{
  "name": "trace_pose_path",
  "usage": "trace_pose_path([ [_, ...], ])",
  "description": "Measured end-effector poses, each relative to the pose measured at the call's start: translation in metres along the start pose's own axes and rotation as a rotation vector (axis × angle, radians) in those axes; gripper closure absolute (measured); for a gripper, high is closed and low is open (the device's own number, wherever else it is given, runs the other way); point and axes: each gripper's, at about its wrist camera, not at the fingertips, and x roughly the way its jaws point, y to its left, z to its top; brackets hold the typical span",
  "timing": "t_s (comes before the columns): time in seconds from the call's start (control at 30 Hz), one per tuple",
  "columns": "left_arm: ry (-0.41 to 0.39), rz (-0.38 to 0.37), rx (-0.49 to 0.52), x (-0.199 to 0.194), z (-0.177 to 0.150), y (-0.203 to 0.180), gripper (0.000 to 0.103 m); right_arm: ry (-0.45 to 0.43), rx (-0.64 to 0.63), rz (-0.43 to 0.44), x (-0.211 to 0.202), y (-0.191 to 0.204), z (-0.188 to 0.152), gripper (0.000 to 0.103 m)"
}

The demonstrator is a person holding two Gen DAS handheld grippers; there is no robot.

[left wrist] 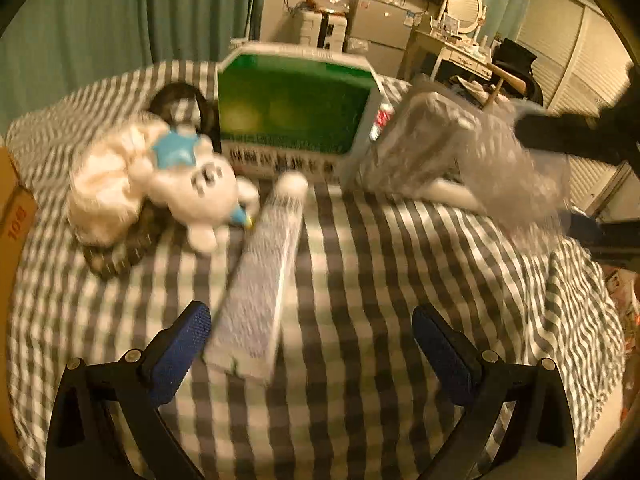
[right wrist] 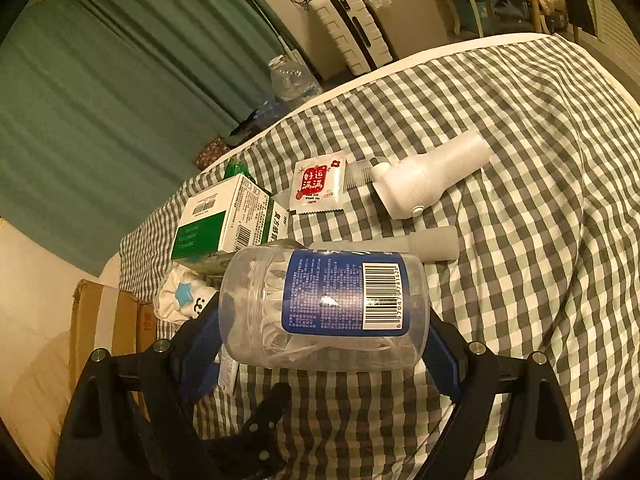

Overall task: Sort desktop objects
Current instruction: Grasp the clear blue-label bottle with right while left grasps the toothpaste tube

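My right gripper (right wrist: 324,340) is shut on a clear plastic jar (right wrist: 320,308) with a blue barcode label, held on its side above the checkered cloth (right wrist: 520,240). The jar also shows blurred at the right of the left wrist view (left wrist: 460,152). My left gripper (left wrist: 312,332) is open and empty, low over the cloth, with a grey tube (left wrist: 260,284) lying between and ahead of its fingers. A white plush toy (left wrist: 168,176) with a blue star lies at the left. A green-and-white box (left wrist: 292,116) stands behind the tube.
A white handheld device (right wrist: 428,176), a small red-and-white sachet (right wrist: 318,188) and a white-capped tube (right wrist: 432,244) lie on the cloth past the jar. A cardboard box (left wrist: 12,216) stands at the left edge. A suitcase (right wrist: 352,28) and furniture stand beyond.
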Motion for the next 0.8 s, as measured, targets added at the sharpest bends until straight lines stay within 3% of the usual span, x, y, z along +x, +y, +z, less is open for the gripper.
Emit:
trace_pose_path([
  [0.17,-0.003,-0.008,-0.061,0.012,0.024,0.023,0.001,0.002,0.002,0.013,-0.001,-0.001,0.000,0.015],
  [0.23,-0.018,0.019,-0.064,0.016,0.028,0.033,0.033,0.006,0.007,0.015,0.001,-0.001,0.000,0.015],
  [0.27,0.000,0.041,-0.058,0.021,0.029,0.034,0.058,0.009,0.008,0.018,0.002,-0.001,0.000,0.015],
  [0.37,-0.009,0.043,-0.016,0.018,0.025,0.028,0.070,0.016,0.006,0.013,0.005,0.000,0.000,0.015],
  [0.53,-0.008,0.037,0.061,0.008,0.012,0.018,0.076,0.019,-0.005,0.009,0.005,0.000,-0.002,0.015],
  [0.8,0.020,0.005,-0.014,-0.031,-0.007,0.061,0.076,0.018,-0.100,0.025,0.006,0.023,-0.016,0.015],
])
